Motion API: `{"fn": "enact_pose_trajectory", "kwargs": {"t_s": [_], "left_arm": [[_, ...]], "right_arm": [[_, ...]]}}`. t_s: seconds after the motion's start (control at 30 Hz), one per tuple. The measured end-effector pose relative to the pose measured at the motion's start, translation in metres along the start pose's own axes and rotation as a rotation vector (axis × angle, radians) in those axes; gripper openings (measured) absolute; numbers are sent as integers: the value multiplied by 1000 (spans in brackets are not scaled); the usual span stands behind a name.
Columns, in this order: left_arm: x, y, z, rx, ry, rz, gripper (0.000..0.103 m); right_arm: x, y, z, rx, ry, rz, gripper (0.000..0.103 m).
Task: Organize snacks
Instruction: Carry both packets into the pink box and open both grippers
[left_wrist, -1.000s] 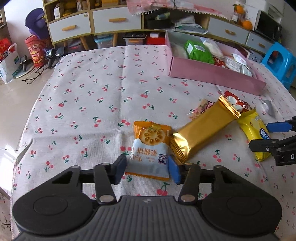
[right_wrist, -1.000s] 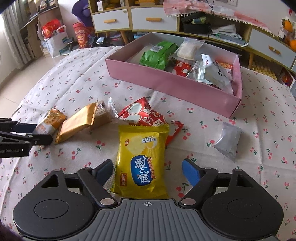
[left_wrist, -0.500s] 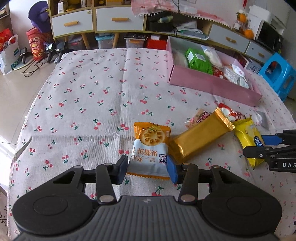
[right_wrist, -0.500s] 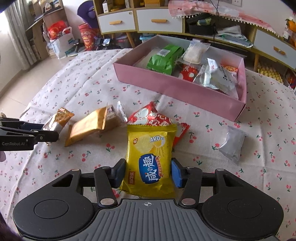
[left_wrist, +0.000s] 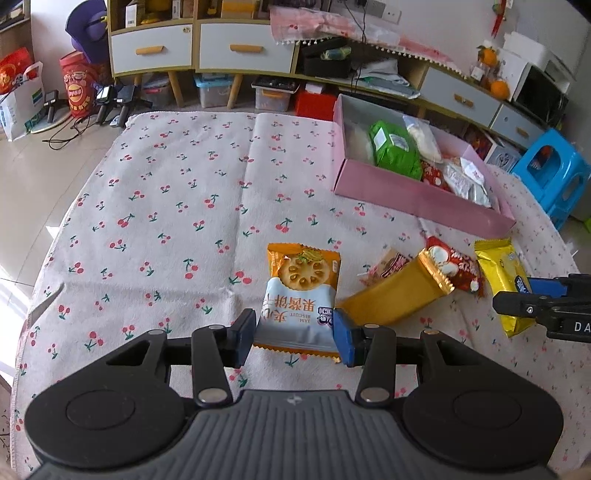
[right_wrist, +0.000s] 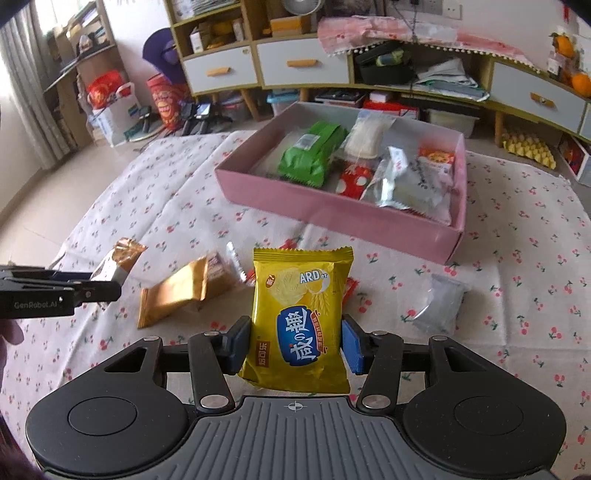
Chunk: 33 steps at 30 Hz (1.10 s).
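The orange-and-white biscuit packet (left_wrist: 301, 302) sits between the left gripper's (left_wrist: 293, 338) pads, above the cherry-print tablecloth (left_wrist: 166, 206). To its right lies the long gold foil packet (left_wrist: 391, 295), then the red crinkled packet (left_wrist: 454, 269). The pink cardboard box (left_wrist: 424, 201) stands behind them, with the green foil pouch (left_wrist: 395, 149) in it.

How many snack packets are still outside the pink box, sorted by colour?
Yellow packet: 1
Orange-and-white packet: 1
Gold packet: 1
Red packet: 1
Silver packet: 1
Small brown clear-wrapped packet: 1
Total outside the pink box: 6
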<state>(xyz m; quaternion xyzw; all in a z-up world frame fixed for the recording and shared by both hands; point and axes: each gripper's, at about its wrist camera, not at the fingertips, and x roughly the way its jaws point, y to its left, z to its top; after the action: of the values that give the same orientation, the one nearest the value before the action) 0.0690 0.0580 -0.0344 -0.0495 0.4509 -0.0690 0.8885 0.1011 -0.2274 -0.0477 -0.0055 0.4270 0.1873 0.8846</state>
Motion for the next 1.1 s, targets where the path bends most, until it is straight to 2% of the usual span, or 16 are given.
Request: {"fn": "enact_pose_trajectory", "kwargs": {"t_s": [0.6, 1.1], "left_arm": [[7, -40, 46, -36, -78, -53, 41], [49, -59, 89, -131, -179, -107, 41]], "right_arm": [[-8, -48, 35, 179, -98, -32, 50], [15, -59, 65, 275, -177, -1, 50]]}}
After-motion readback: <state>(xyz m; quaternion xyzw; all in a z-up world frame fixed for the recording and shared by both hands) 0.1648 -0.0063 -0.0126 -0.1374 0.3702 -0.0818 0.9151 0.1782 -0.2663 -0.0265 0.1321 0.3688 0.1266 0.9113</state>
